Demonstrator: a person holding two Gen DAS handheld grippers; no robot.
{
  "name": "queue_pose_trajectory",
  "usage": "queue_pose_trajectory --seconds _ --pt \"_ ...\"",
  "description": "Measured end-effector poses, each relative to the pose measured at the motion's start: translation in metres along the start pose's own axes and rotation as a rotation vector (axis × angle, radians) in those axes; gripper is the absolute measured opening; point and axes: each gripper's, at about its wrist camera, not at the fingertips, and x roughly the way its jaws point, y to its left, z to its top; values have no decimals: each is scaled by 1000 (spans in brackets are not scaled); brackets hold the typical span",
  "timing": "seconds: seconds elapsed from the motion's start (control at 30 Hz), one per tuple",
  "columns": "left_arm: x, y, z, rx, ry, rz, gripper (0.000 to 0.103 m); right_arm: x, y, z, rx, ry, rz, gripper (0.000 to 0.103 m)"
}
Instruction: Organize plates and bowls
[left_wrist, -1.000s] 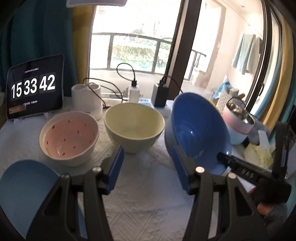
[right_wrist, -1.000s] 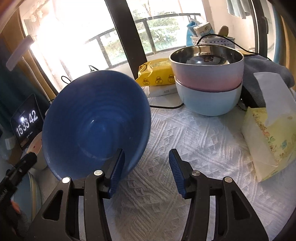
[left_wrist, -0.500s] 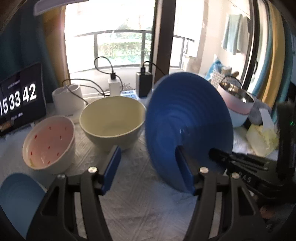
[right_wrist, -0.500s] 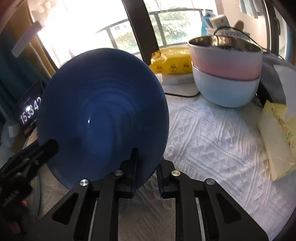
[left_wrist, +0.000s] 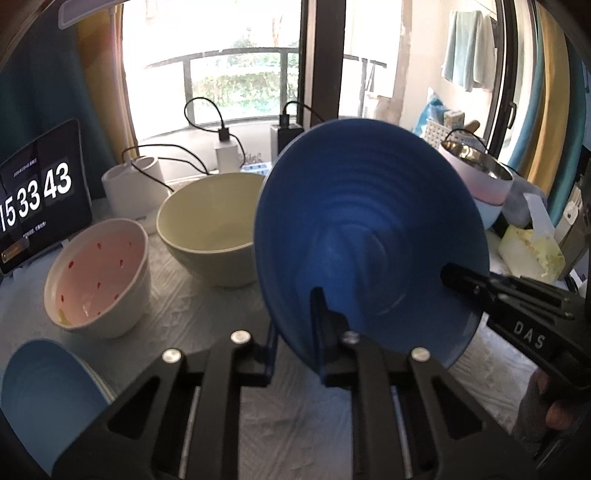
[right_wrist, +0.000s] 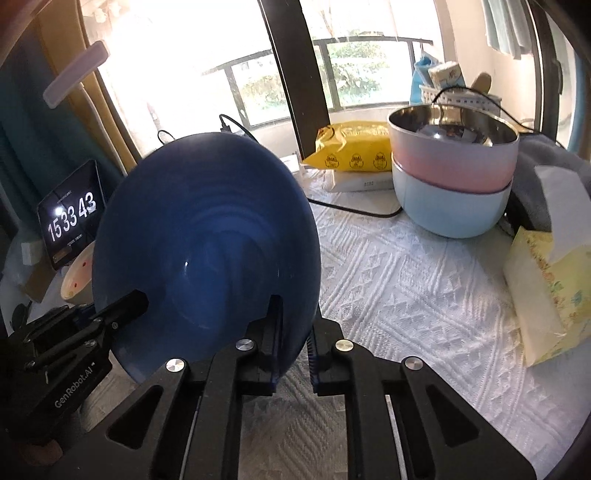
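Note:
A deep blue bowl (left_wrist: 369, 229) is tipped up on edge over the white cloth, its ribbed inside facing both cameras. My left gripper (left_wrist: 295, 332) is closing on its lower left rim, one finger inside and one behind, pads pressing. My right gripper (right_wrist: 293, 325) is closing on the opposite rim of the blue bowl (right_wrist: 207, 236) in the same way. In the left wrist view the right gripper (left_wrist: 454, 273) comes in from the right. A cream bowl (left_wrist: 210, 225) and a white bowl with red dots (left_wrist: 96, 266) stand to the left.
A light blue plate (left_wrist: 44, 391) lies at the near left. A pink bowl (right_wrist: 454, 162) is nested in a pale blue bowl (right_wrist: 450, 210) at the back right. A tissue pack (right_wrist: 546, 288), a yellow packet (right_wrist: 354, 151), a clock tablet (left_wrist: 37, 199) and cables ring the cloth.
The right gripper closed on the blue bowl's rim first, then the left gripper closed on the other side. The bowl has tipped up steeper and now faces the cameras.

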Motion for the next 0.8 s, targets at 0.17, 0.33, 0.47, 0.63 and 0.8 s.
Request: queue_pose_trajectory --seconds 0.17,0.33,0.47,0.63,0.8 --pt "-11 1 -2 3 -13 -7 16 -7 4 -3 -2 -8 -5 13" --pt "-23 5 -5 -2 -13 -17 16 -17 10 -5 3 -10 -1 13" --pt "-35 7 -10 -5 -15 -16 16 -26 15 -7 4 -6 0 13" --pt "-50 9 -16 -9 -28 -18 16 -41 23 -14 8 -15 -1 13" --pt "-65 12 -23 -18 -22 -28 16 -53 29 -21 16 -15 0 13"
